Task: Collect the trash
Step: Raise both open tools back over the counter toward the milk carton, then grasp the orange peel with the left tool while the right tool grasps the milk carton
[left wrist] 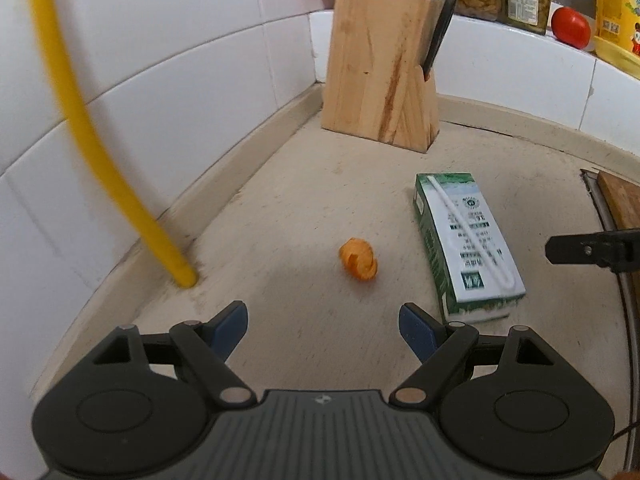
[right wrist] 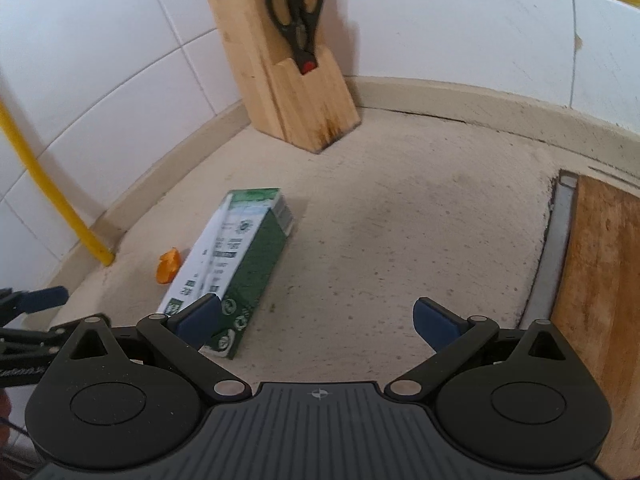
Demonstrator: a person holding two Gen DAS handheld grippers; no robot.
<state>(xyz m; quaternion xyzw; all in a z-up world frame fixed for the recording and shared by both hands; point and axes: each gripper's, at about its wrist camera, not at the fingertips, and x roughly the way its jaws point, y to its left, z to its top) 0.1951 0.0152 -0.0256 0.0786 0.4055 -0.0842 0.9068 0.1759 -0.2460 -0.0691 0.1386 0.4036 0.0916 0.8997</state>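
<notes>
**Hovering over the trash with both grippers empty**

Looking through the left wrist camera, the left gripper [left wrist: 322,330] holds its blue pads wide apart and empty above a speckled beige counter [left wrist: 280,208]. A curled orange peel [left wrist: 358,260] lies just ahead, beside a green-and-white carton [left wrist: 468,240] on its side with a wrapped straw. Jars on the ledge are cut off.

From the right wrist camera, the right gripper [right wrist: 318,324] also gapes empty; its left pad hides the carton's [right wrist: 240,264] near corner. The carton half covers the peel [right wrist: 168,266]. A wooden knife block [right wrist: 288,92] holds black scissors [right wrist: 298,12].

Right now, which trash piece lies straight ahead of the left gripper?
The orange peel, small and curled, ahead of the left gripper. The milk carton lies off to its right.
</notes>
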